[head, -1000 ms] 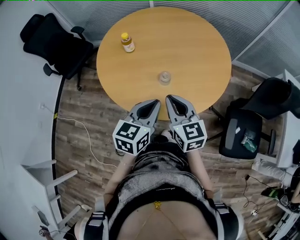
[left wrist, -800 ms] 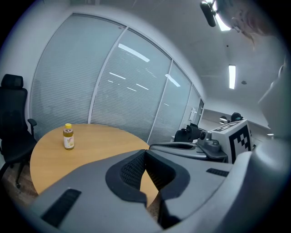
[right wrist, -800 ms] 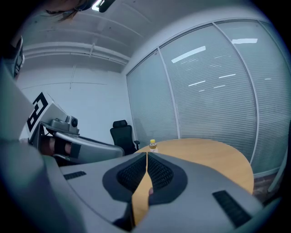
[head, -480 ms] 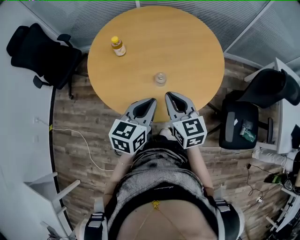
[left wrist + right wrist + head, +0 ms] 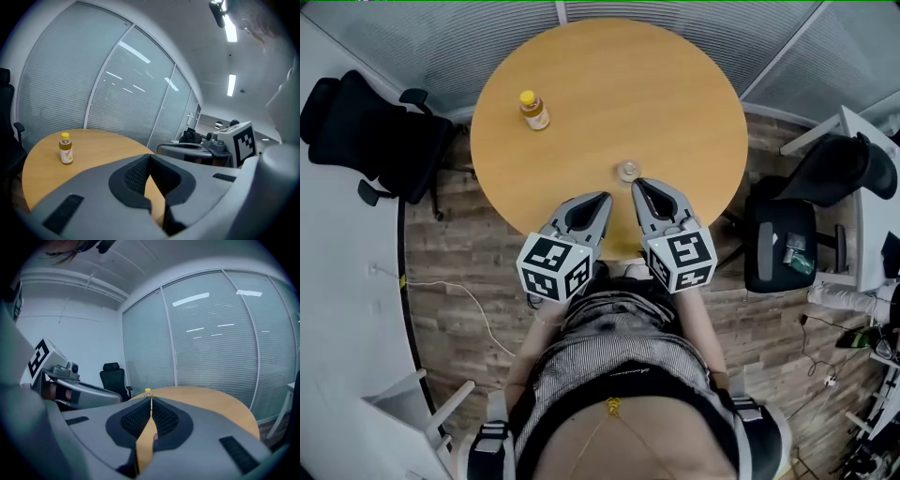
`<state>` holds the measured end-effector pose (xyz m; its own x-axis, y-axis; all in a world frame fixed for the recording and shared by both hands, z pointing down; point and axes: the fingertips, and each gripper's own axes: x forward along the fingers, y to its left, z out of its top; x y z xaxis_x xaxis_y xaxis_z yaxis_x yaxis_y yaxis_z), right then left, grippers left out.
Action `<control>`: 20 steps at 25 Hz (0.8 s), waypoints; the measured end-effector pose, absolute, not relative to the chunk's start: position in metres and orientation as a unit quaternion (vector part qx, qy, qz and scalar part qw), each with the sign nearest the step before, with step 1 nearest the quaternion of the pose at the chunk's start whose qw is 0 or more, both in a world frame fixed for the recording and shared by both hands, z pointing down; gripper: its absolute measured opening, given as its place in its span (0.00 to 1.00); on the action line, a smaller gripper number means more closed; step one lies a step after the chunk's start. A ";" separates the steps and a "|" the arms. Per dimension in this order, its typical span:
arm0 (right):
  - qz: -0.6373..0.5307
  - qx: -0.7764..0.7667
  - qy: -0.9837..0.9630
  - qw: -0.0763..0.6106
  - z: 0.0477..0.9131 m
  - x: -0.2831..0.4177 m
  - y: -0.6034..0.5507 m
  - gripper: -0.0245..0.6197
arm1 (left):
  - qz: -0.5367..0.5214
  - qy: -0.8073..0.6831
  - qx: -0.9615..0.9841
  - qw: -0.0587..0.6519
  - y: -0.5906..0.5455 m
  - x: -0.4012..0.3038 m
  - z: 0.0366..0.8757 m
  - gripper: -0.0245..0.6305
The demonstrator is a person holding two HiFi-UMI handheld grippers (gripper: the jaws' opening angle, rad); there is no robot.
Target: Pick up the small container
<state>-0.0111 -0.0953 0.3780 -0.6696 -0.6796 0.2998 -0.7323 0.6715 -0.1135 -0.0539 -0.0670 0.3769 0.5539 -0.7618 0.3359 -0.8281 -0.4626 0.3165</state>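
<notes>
The small clear container (image 5: 627, 170) stands on the round wooden table (image 5: 675, 94) near its front edge. My right gripper (image 5: 638, 185) is shut and empty, its tip just short of the container on the right. My left gripper (image 5: 605, 198) is shut and empty too, a little further back to the left, over the table's rim. In the left gripper view the closed tips (image 5: 150, 155) point across the table, with the right gripper (image 5: 197, 148) beside them. The right gripper view has its closed tips (image 5: 151, 399) lined up under the far bottle's yellow cap; the container is hidden there.
A bottle with a yellow cap (image 5: 533, 110) (image 5: 66, 148) (image 5: 148, 392) stands at the table's far left. Black office chairs sit to the left (image 5: 366, 131) and right (image 5: 839, 173) of the table, and a white cable (image 5: 459, 291) lies on the wooden floor.
Both grippers have moved forward over the table's front edge, still shut. The right tip now sits close to the small container.
</notes>
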 end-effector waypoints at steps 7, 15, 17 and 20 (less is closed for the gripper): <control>0.118 0.421 -0.891 0.121 0.383 -0.023 -0.115 0.07 | 0.079 -0.436 0.868 0.225 -0.088 -0.072 0.380 0.07; 0.129 0.454 -0.874 0.118 0.385 -0.022 -0.137 0.07 | 0.089 -0.402 0.882 0.228 -0.099 -0.081 0.385 0.07; 0.126 0.458 -0.872 0.119 0.383 -0.026 -0.139 0.07 | 0.089 -0.397 0.884 0.228 -0.099 -0.085 0.386 0.07; 0.128 0.462 -0.870 0.117 0.384 -0.030 -0.140 0.07 | 0.086 -0.393 0.886 0.229 -0.100 -0.089 0.386 0.06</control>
<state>-0.0297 -0.1400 0.3837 -0.5456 -0.7738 0.3217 -0.8337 0.5403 -0.1143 -0.0890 -0.1003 0.3862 0.6766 -0.6570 0.3326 -0.7359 -0.5865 0.3385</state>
